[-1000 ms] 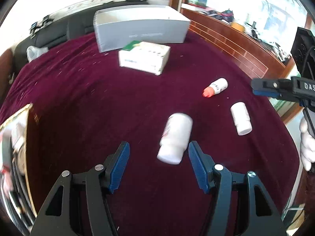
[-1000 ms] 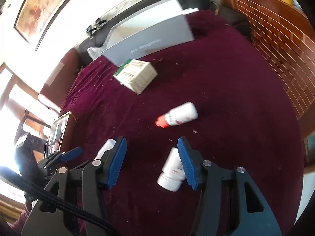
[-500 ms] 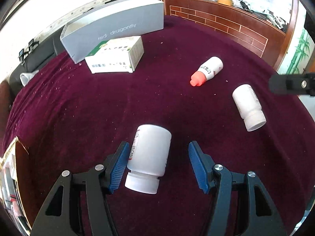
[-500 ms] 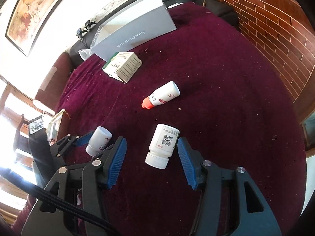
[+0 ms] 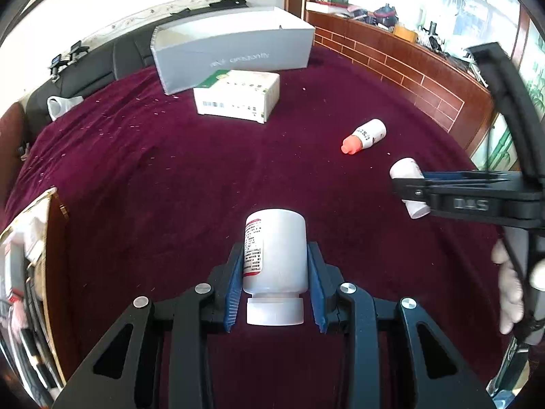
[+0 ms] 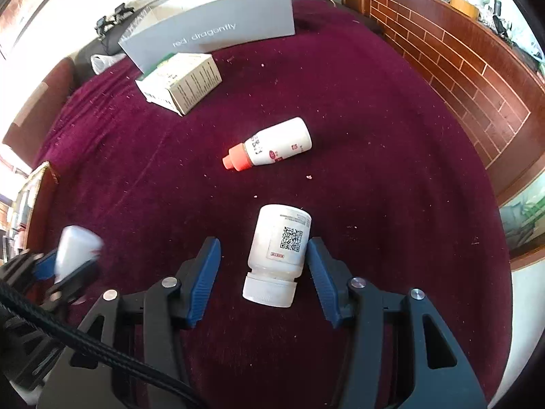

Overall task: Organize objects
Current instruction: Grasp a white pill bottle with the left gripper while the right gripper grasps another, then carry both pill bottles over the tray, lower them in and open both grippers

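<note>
A large white pill bottle (image 5: pixel 276 245) lies cap toward me between the blue pads of my left gripper (image 5: pixel 275 255). The jaws are closing and both pads press its sides. In the right wrist view this bottle (image 6: pixel 78 248) and the left gripper (image 6: pixel 64 266) show blurred at the left. A smaller white bottle with a QR label (image 6: pixel 279 245) lies on the maroon cloth between the fingers of my right gripper (image 6: pixel 263 243). Those jaws are closing slightly; the right pad is close to the bottle and the left pad stands apart. A red-capped bottle (image 6: pixel 272 145) lies further out.
A white carton (image 5: pixel 238 97) sits before an open grey box (image 5: pixel 235 54) at the back of the maroon table (image 5: pixel 153 177). A framed object (image 5: pixel 34 225) lies at the left edge. A brick-patterned ledge (image 5: pixel 408 68) runs along the right. A hand (image 5: pixel 509 283) holds the right gripper.
The left gripper moved forward around the large bottle and its jaws closed onto it. The right gripper tilted down and sank until the QR-label bottle lay between its fingers.
</note>
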A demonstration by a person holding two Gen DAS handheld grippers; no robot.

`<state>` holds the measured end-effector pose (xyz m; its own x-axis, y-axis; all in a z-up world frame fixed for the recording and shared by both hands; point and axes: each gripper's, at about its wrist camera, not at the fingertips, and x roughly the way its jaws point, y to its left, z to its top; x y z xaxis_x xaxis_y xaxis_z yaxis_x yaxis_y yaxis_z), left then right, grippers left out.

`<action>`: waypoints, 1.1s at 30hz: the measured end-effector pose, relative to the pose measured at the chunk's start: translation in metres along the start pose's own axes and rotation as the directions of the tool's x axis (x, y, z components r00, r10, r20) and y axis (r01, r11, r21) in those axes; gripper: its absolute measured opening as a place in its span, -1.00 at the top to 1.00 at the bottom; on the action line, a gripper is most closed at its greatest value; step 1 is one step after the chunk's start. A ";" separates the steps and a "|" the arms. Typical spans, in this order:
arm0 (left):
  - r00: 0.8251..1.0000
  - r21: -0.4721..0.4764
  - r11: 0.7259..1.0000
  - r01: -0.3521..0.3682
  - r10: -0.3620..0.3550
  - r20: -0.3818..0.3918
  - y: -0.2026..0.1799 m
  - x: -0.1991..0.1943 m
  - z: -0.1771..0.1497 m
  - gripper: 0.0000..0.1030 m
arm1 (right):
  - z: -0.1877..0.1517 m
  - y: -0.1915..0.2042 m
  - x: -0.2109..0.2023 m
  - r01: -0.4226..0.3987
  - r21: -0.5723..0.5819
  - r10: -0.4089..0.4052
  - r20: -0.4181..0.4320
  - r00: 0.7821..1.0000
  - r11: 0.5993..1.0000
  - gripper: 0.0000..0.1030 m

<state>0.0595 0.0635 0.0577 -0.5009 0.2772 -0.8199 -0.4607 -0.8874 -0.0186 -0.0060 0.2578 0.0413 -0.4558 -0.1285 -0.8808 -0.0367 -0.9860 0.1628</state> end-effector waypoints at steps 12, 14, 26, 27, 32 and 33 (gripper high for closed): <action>0.996 -0.061 0.996 -0.059 0.063 0.063 0.018 -0.055 -0.034 0.42 | -0.017 0.023 -0.009 0.039 -0.051 -0.039 0.001 0.999 0.998 0.40; 0.993 -0.072 0.994 -0.080 0.085 0.079 0.022 -0.066 -0.039 0.42 | -0.020 0.032 -0.021 0.028 -0.072 -0.027 0.021 0.999 0.997 0.40; 0.955 -0.151 0.965 -0.214 0.239 0.174 0.070 -0.131 -0.066 0.41 | -0.023 0.134 -0.088 -0.097 -0.252 0.128 0.107 0.986 0.963 0.40; 0.947 -0.166 0.957 -0.236 0.265 0.180 0.078 -0.137 -0.069 0.41 | -0.023 0.148 -0.093 -0.111 -0.272 0.146 0.111 0.983 0.956 0.40; 0.919 -0.234 0.924 -0.301 0.347 0.188 0.115 -0.155 -0.081 0.41 | -0.026 0.203 -0.099 -0.188 -0.344 0.230 0.084 0.970 0.920 0.39; 0.914 -0.245 0.918 -0.311 0.360 0.186 0.122 -0.157 -0.084 0.41 | -0.026 0.213 -0.099 -0.199 -0.356 0.241 0.077 0.967 0.913 0.39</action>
<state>0.1432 -0.1189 0.1361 -0.7600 0.0028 -0.6499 -0.0874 -0.9913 0.0979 0.0544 0.0574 0.1515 -0.5181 -0.3538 -0.7787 0.3738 -0.9125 0.1659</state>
